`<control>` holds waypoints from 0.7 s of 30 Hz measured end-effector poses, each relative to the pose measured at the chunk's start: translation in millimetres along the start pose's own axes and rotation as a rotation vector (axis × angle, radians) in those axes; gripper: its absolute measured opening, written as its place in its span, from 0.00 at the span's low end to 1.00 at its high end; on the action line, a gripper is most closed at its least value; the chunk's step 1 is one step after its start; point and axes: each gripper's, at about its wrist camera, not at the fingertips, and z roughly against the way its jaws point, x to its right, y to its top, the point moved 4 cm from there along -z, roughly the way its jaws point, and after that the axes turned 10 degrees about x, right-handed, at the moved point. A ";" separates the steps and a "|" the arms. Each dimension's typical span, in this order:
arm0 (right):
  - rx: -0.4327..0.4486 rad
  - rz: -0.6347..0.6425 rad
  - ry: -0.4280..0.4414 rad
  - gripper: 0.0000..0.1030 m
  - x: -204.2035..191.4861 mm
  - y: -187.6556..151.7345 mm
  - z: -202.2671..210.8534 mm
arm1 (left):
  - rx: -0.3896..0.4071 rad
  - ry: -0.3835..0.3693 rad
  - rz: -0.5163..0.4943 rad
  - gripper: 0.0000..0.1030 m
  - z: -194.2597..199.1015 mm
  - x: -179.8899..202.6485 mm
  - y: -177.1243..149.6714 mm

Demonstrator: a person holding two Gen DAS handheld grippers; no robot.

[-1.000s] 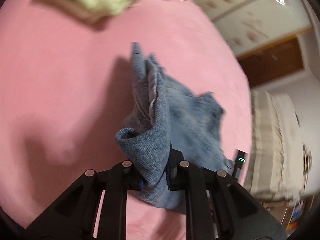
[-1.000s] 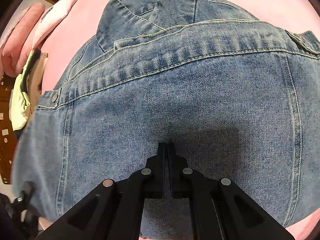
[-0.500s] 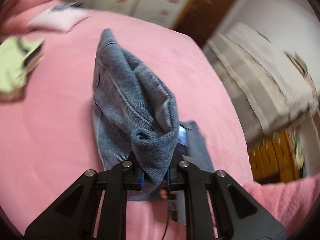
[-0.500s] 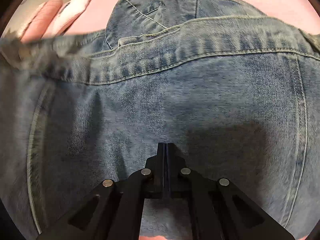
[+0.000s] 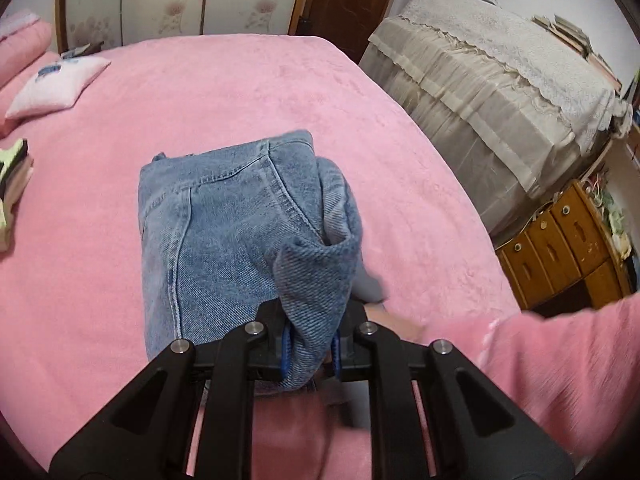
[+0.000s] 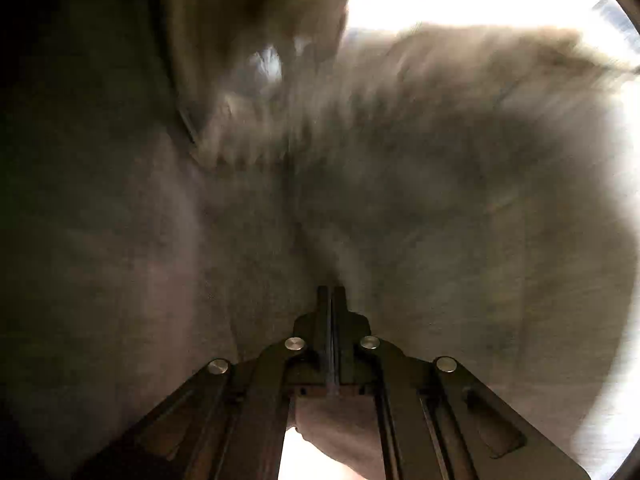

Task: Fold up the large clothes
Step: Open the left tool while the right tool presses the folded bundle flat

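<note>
Jeans [image 5: 224, 240] in blue denim were seen lying on the pink bedspread [image 5: 208, 92], already doubled into a thick, roughly rectangular bundle with a seam and pocket stitching turned upward. One bunched end of the denim was held off the bed by the left gripper [image 5: 310, 354], whose jaws were clamped on a thick wad of the cloth. The right gripper [image 6: 331, 300] was seen with its jaws pressed fully together; blurred, dim fabric filled nearly the whole of its view, and whether a thin layer was pinched between the jaws could not be told. A pink sleeve [image 5: 560, 360] was visible at the right of the left wrist view, close to the near edge of the bundle.

Much of the folding was judged to be done: the legs appeared to have been brought over the body of the garment, so that only a compact block was left showing. What remained, as far as could be judged, was for the raised end to be laid down flat, released and smoothed. A small stack of other clothes [image 5: 12, 184] was seen at the far left edge of the bed, well apart from the jeans, and a white cushion [image 5: 56, 84] lay beyond it near the headboard.
</note>
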 end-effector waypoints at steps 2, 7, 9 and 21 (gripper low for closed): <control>0.082 -0.004 0.043 0.00 14.1 18.2 40.8 | -0.012 0.006 -0.019 0.11 1.4 6.5 -5.4; 0.190 0.012 0.023 0.01 54.1 50.6 120.0 | -0.067 -0.002 -0.066 0.11 -36.2 37.4 -36.0; 0.180 0.004 -0.013 0.01 78.5 54.1 142.5 | -0.092 -0.006 -0.091 0.11 -53.9 51.7 -53.6; 0.200 -0.227 0.089 0.50 180.0 31.5 238.8 | -0.272 0.053 -0.241 0.12 -113.6 102.1 -132.4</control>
